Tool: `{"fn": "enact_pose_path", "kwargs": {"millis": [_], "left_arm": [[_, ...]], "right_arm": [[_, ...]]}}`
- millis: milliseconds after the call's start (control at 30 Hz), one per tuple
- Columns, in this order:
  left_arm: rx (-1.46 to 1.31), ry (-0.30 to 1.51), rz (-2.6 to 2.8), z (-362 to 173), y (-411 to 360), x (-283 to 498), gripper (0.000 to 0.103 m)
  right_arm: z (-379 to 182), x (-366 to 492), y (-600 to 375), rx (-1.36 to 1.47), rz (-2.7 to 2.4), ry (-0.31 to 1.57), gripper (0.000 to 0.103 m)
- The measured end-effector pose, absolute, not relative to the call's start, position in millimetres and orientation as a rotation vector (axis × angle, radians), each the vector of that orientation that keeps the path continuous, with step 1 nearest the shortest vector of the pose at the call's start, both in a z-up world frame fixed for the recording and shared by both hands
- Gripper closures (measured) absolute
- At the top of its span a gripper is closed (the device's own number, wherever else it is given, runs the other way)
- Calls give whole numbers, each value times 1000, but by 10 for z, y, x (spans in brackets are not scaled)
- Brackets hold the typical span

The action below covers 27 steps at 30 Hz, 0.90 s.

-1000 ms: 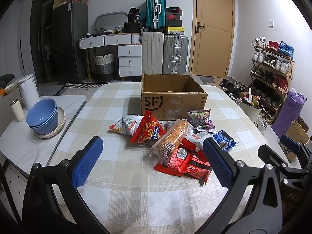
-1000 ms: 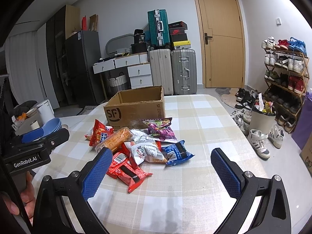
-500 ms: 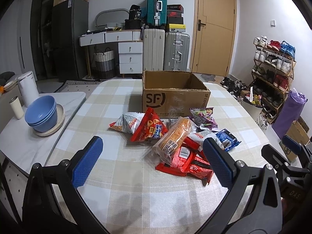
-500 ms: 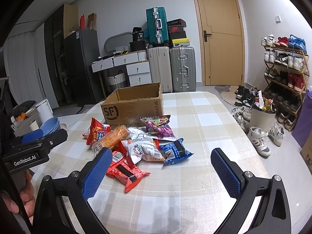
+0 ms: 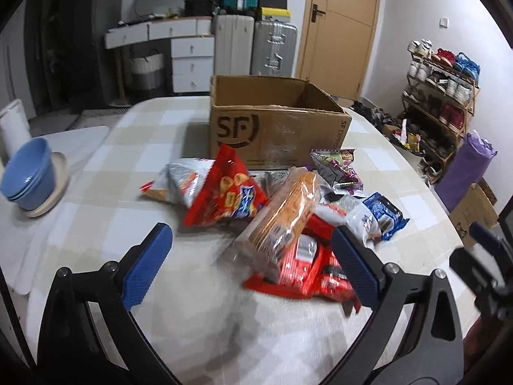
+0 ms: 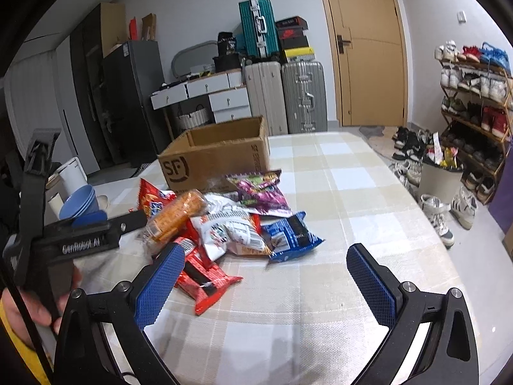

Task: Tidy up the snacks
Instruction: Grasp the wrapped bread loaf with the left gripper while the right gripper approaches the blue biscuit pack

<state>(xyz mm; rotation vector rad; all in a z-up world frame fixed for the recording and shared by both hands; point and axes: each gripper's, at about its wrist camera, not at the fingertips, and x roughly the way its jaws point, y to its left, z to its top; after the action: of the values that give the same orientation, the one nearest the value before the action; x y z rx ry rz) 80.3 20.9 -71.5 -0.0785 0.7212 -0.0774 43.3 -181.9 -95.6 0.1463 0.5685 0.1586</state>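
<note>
The left gripper (image 5: 251, 258) has its blue pads wide apart, and the jaws are closing just a little with nothing pressed between them yet. It points down at the near end of the long orange cracker pack (image 5: 282, 215), which lies on top of the snack pile. Under that pack are flat red packets (image 5: 301, 272). Beside it are a red chip bag (image 5: 224, 199), a white bag (image 5: 179, 183), a purple bag (image 5: 340, 168) and a blue packet (image 5: 383, 213). The right gripper (image 6: 264, 285) is wide too and holds nothing. It hangs over the checked tablecloth (image 6: 336, 192), near the blue packet and a red packet. Just behind the pile stands the open cardboard box (image 5: 272, 128), and it looks empty from here. On the side table are blue bowls (image 5: 27, 179). I think this is the very start: no snack is in the box yet, and the left claw is going for its first pick. Next it needs to go lower, get both pads around the cracker pack, and squeeze gently so the crackers don't break. Then it can lift the pack over the box wall.
</note>
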Motion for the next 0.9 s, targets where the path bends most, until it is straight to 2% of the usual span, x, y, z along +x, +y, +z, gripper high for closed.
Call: {"fn": "enact_pose_path", "kwargs": {"millis": [67,167,700,900], "left_arm": [[-78,734,-98,-757,177,963,5],[-76,771,-132,-845,110,1207,12],[-64,898,-191,-1327,-74,1634,68],[-80,882,-206,-1358,-84,1636,71]], "right_arm": [[-1011,496,-1864,158,153,582,0],[-1083,583,-1929,175,146,599,0],[-1210,773,-2048,192,146,629,0],[-1208,777,-2034,192,143,632,0]]}}
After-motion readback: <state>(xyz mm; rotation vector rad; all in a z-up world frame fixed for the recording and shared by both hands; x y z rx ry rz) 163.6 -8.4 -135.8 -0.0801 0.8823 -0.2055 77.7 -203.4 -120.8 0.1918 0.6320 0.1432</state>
